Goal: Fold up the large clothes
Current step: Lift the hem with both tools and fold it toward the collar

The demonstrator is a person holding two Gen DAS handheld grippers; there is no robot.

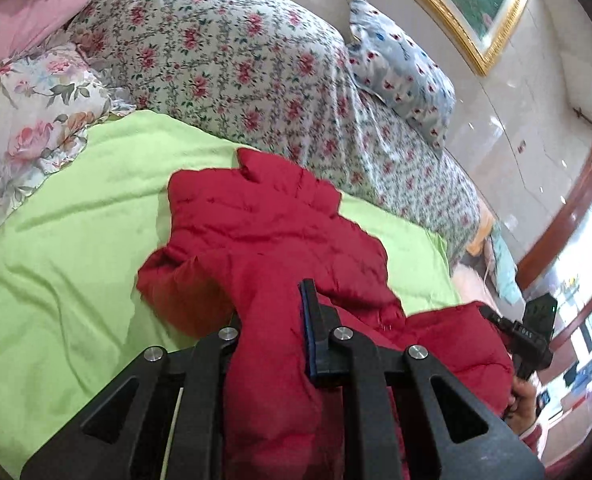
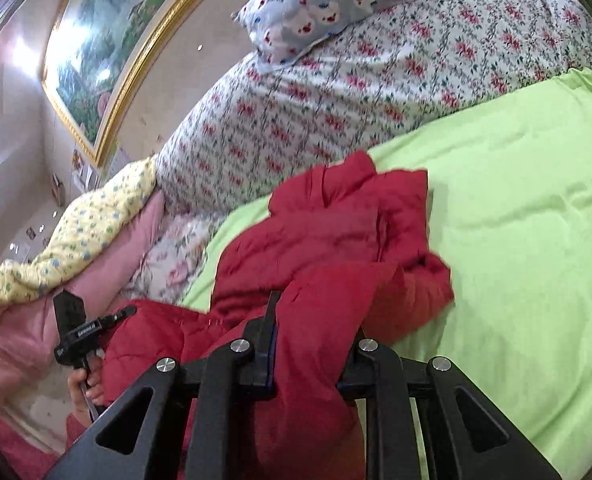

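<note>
A: What have you got hold of there?

B: A red quilted jacket [image 1: 256,232], puffy and stitched in bands. Your left gripper [image 1: 274,332] is pinched on a thick fold of it; the red cloth bulges up between the fingers and buries the left one almost wholly.

A: And your other hand?

B: The right gripper [image 2: 315,344] is clamped on the jacket too. Its left finger with the blue pad [image 2: 272,344] shows; the other sits under the cloth.

A: Where does the jacket lie?

B: Its far part is crumpled on the lime-green sheet [image 1: 76,240], with what looks like a collar or hood bunched at the far end. The near part hangs from your two grips, off the sheet. Behind it rises a rose-print duvet [image 1: 224,60] with a blue pillow [image 1: 407,76] on top.

A: Anything you can't read?

B: Plenty. You can't tell sleeves from body in that heap, and the hem is cut off below both views. From the left camera your right hand [image 1: 525,398] is half behind the jacket, and the edges of both pictures are blurred.
</note>
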